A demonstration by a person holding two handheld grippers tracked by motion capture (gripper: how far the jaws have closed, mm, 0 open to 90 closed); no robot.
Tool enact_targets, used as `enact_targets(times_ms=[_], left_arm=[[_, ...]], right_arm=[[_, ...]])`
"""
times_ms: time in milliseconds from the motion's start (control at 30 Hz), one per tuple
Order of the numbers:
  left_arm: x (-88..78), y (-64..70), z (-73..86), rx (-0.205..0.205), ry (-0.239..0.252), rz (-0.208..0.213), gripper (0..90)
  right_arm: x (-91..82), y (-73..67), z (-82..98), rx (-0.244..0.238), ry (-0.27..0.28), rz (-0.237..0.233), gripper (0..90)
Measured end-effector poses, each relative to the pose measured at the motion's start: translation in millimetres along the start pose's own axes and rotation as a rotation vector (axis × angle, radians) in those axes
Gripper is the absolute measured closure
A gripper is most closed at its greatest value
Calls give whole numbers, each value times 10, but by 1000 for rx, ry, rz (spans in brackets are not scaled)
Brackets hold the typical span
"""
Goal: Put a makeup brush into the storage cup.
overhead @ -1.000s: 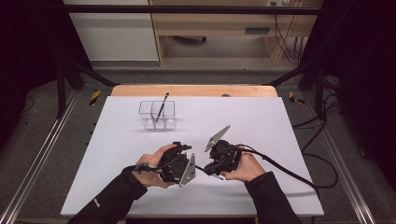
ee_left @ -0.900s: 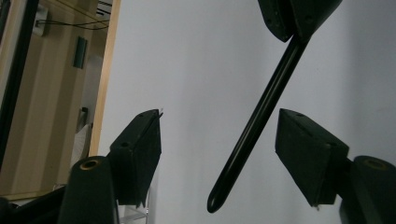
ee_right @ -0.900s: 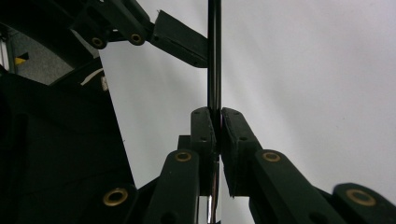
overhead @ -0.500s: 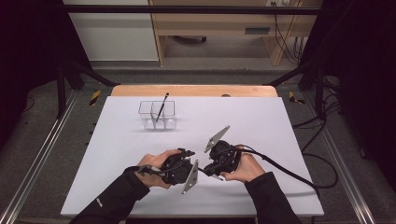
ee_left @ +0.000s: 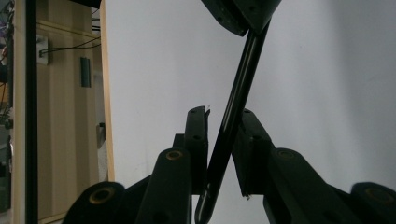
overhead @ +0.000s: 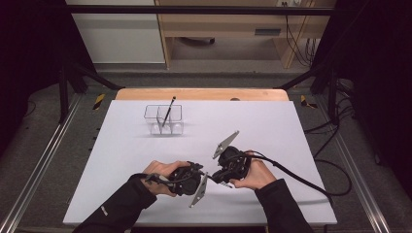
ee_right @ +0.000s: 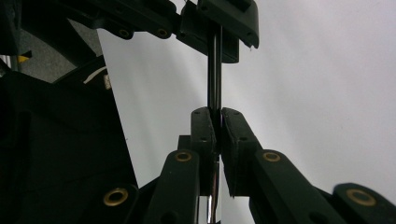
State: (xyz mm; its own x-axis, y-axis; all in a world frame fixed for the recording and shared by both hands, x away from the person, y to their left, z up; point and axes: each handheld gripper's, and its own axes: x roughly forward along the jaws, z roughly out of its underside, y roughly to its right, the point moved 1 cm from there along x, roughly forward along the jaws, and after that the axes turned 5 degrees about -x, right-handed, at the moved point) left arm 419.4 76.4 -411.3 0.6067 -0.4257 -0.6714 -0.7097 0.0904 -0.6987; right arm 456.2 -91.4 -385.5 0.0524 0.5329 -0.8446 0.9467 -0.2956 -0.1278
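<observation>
In the high view, low centre, the left gripper (overhead: 206,175) and right gripper (overhead: 217,174) are meeting over the white table (overhead: 291,126); the clear holder (overhead: 163,119) with a pen (overhead: 168,109) is sitting upper left, obstructing nothing. In the left gripper view, its jaws have just been closing around the black pen (ee_left: 233,112), which is running slanted between them and risking a twist. In the right gripper view, its jaws are clenching that pen; pulling unevenly could slip it.

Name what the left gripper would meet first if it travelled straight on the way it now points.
The right gripper, probably: it faces the left gripper head-on, clamped on the far end of the black pen. The left jaws have just been closing around that pen.
</observation>
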Motion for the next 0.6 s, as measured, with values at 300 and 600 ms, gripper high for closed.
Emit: enact_targets(times_ms=[300, 600], left_arm=[[7, 34, -3, 32, -8, 18, 806], [13, 44, -1, 20, -16, 44, 827]], right_arm=[[-22, -5, 2, -11, 8, 3, 842], [-49, -19, 7, -9, 24, 25, 831]])
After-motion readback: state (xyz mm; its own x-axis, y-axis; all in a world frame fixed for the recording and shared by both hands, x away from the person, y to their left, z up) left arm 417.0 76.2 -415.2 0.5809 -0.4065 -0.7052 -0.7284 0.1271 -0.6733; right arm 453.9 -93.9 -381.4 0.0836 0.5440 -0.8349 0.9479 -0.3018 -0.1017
